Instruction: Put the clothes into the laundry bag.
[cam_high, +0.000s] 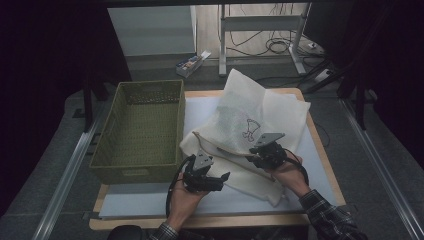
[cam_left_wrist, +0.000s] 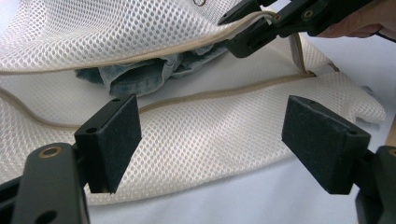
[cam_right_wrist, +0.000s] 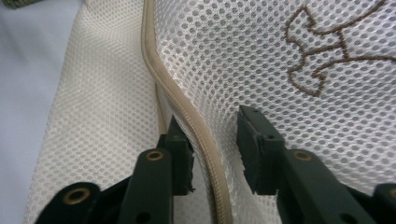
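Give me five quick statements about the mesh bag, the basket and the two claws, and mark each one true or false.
1. The right claw grips the beige-trimmed upper edge of the white mesh bag. True.
2. The left claw is clamped on the bag. False: its jaws stand wide apart in front of the bag's opening.
3. Blue denim cloth shows inside the bag's opening. True.
4. The green woven basket holds folded clothes. False: nothing can be seen in it.
5. The basket sits to the right of the bag in the high view. False: it sits to the left.
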